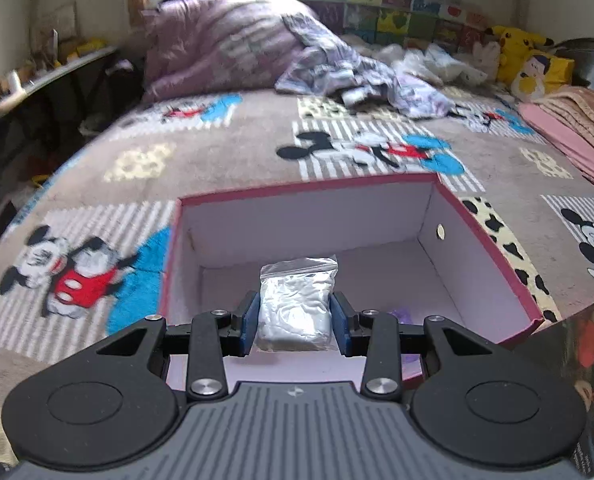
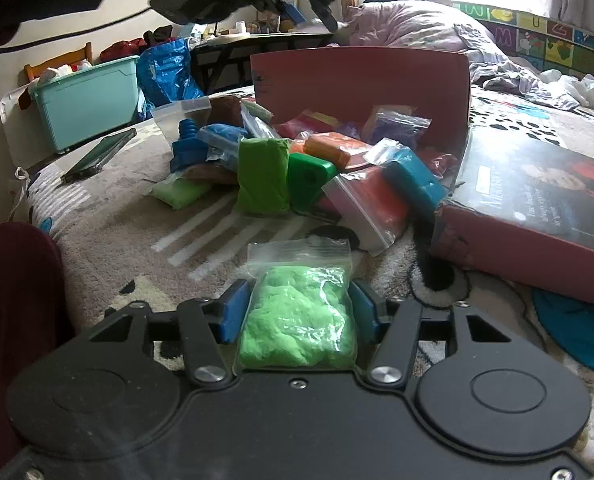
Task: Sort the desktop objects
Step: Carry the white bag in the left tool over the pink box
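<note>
In the left wrist view my left gripper [image 1: 295,322] is shut on a clear zip bag of white clay [image 1: 296,304] and holds it over the open red box with a white inside [image 1: 493,248]. A purple bag [image 1: 401,315] lies in the box, mostly hidden by the gripper. In the right wrist view my right gripper [image 2: 297,312] is shut on a zip bag of light green clay [image 2: 299,320] just above the blanket. Ahead lies a pile of bagged clay blocks: green [image 2: 263,176], orange [image 2: 337,150], teal [image 2: 411,182], red [image 2: 371,208], purple [image 2: 399,124].
A red box lid [image 2: 537,208] with a dark printed top lies at the right. A red box [image 2: 361,80] stands behind the pile. A green plastic mould [image 2: 309,178], a blue mould [image 2: 187,150] and a phone [image 2: 99,156] lie on the Mickey blanket [image 1: 257,152].
</note>
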`<state>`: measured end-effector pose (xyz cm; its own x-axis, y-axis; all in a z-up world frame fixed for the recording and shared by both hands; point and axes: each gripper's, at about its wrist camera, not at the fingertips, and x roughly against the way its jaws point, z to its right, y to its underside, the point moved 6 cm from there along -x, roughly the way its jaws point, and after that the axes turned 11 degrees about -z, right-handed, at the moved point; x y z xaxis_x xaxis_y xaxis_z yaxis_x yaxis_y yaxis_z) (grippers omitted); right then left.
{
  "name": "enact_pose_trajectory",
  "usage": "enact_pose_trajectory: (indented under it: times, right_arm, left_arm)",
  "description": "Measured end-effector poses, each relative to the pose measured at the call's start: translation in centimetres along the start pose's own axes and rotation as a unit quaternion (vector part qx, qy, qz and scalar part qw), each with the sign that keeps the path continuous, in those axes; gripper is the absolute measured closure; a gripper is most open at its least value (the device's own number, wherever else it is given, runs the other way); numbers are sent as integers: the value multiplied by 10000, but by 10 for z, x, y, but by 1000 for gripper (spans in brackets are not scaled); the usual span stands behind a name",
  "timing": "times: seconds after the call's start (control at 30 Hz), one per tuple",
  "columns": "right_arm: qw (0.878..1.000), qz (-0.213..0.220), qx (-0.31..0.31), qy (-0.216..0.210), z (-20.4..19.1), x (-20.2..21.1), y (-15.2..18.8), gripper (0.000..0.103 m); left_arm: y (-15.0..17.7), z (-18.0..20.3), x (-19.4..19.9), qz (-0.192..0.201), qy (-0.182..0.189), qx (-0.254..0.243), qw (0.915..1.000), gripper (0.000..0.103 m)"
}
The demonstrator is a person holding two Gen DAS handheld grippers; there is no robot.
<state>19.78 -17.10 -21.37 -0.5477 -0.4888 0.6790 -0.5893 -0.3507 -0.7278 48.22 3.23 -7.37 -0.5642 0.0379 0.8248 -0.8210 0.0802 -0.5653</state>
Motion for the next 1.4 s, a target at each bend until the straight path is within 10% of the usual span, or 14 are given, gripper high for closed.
enact_pose_trajectory:
  times: [0.9,1.4]
  right_arm:
    - [9997,84,27,-227,-1,-3,0,33]
    - [9996,84,67,-249,-4,-4,-1,29]
  left_arm:
    - [-10,11,-98,-1569,-235,-261,9870,66]
    - [-11,6,-102,-1703,-283,-134,9849,56]
